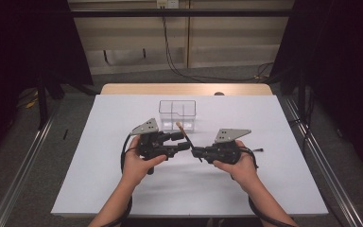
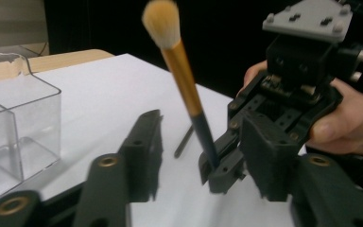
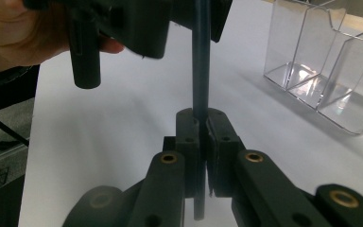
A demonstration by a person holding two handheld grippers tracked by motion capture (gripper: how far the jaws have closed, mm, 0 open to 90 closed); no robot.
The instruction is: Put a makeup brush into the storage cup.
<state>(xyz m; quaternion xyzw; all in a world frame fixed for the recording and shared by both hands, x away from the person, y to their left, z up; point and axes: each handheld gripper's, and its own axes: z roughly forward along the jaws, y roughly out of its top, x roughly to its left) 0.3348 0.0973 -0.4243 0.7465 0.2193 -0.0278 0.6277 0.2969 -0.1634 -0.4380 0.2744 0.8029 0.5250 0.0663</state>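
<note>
A makeup brush (image 2: 185,87) with pale bristles, a gold ferrule and a dark handle stands tilted above the white table. My right gripper (image 3: 202,130) is shut on the lower end of its handle (image 3: 201,71); the left gripper view shows that gripper (image 2: 222,170) from the front, in a hand. My left gripper (image 2: 203,130) stands with its jaws on either side of the handle, apart from it. In the high view the two grippers, left (image 1: 184,141) and right (image 1: 196,152), meet at mid-table with the brush (image 1: 182,130) rising between them.
A clear plastic organiser (image 1: 177,113) with compartments stands just behind the grippers, its walls (image 2: 14,132) close to the left gripper and off to the right (image 3: 331,71) of the right one. The white table top (image 1: 123,179) has a wooden strip along its far edge.
</note>
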